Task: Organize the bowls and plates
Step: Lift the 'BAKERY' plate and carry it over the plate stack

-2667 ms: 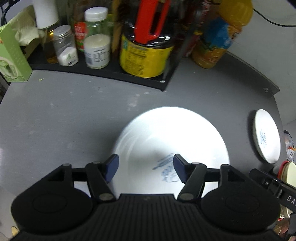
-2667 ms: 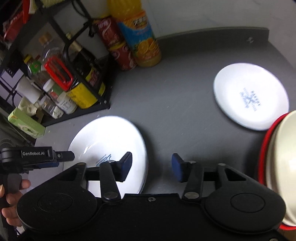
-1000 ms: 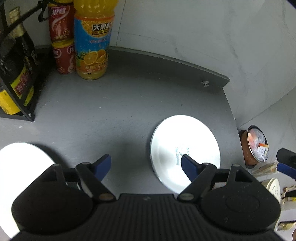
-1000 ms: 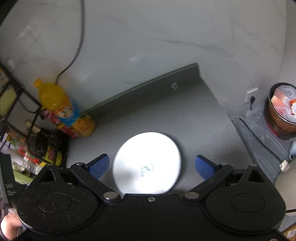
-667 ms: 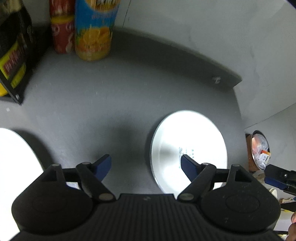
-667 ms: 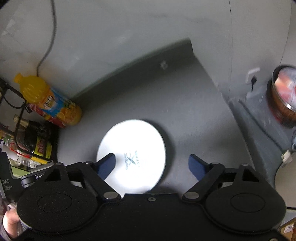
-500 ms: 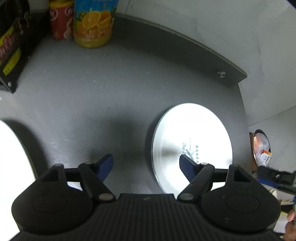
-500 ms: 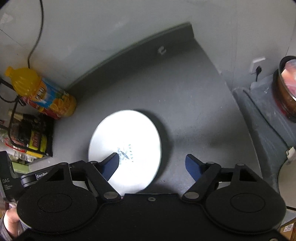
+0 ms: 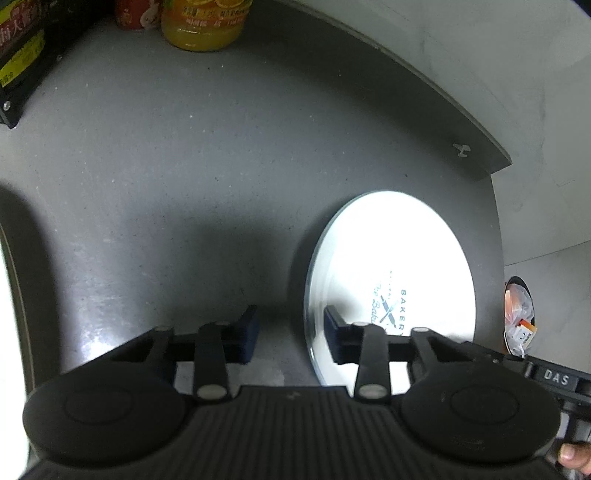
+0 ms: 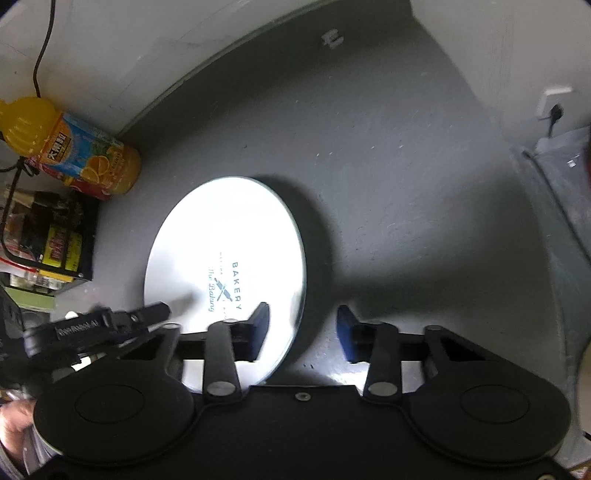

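Note:
A small white plate point(image 9: 391, 266) with a blue "BAKERY" print lies flat on the grey counter point(image 9: 184, 155). My left gripper point(image 9: 290, 334) is open and straddles the plate's left rim, one finger over the plate and one over the counter. My right gripper point(image 10: 301, 328) is open and straddles the same plate's point(image 10: 225, 254) right rim. Both are empty. A second, larger white plate point(image 9: 11, 332) shows only as a bright edge at the far left of the left wrist view.
An orange juice bottle point(image 10: 70, 147) and red cans point(image 9: 133, 14) stand at the back left beside a black rack of bottles point(image 10: 48, 243). A raised ledge point(image 9: 406, 81) borders the counter at the wall. A bin point(image 9: 519, 314) sits past the right edge.
Both grippers have left the large plate, swung right to the small plate and come down close to it. Their jaws have narrowed but stay open on either rim.

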Demonstrator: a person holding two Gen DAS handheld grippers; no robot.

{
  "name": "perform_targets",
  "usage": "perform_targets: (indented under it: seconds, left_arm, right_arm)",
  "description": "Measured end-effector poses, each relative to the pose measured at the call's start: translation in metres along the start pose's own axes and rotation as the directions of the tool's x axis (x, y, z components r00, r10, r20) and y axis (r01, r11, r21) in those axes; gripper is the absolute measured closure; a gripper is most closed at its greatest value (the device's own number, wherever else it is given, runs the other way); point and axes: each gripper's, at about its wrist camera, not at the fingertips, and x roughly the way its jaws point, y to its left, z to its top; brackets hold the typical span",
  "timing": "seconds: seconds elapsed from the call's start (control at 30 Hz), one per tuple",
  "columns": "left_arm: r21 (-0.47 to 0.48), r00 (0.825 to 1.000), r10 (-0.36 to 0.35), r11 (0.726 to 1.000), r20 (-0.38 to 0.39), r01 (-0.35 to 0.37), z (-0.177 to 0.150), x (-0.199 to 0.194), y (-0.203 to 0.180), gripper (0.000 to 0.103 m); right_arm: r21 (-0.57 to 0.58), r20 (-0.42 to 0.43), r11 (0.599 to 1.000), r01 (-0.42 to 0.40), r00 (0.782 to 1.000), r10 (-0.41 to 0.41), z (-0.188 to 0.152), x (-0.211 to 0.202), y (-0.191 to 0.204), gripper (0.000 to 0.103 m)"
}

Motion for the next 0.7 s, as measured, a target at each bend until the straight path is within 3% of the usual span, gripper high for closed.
perform_targets:
  seconds: [0.17, 0.27, 0.4, 0.47, 0.7]
  left_arm:
    - [-0.021, 1.0, -0.017, 1.0, -0.005, 0.017, -0.001, 0.003, -0.001, 0.079]
    - [-0.027, 0.999, -0.044, 0.999, -0.012, 0.044, -0.001, 0.004, -0.001, 0.08]
    - [-0.039, 0.997, -0.068, 0.997, -0.031, 0.067, 0.0, 0.009, -0.003, 0.086]
    - [-0.03, 0.997, -0.062, 0.998, -0.04, 0.061, 0.003, 0.01, -0.004, 0.091]
    - [0.037, 0.999, -0.046, 0.998, 0.001, 0.046, 0.013, -0.001, -0.017, 0.091]
  right_arm:
    - [-0.026, -0.019, 0.999, -0.029, 0.999, 0.029, 0.001, 0.014, 0.002, 0.074]
    - [-0.041, -0.02, 0.998, -0.041, 0.999, 0.04, 0.004, 0.017, 0.006, 0.08]
    - [-0.081, -0.025, 0.997, -0.008, 1.0, 0.006, 0.006, 0.019, 0.014, 0.083]
    - [-0.111, -0.024, 0.994, 0.015, 1.0, -0.017, 0.006, 0.019, 0.015, 0.09]
    - [-0.161, 0.037, 0.986, 0.048, 0.998, -0.042, 0.01, -0.002, 0.035, 0.092]
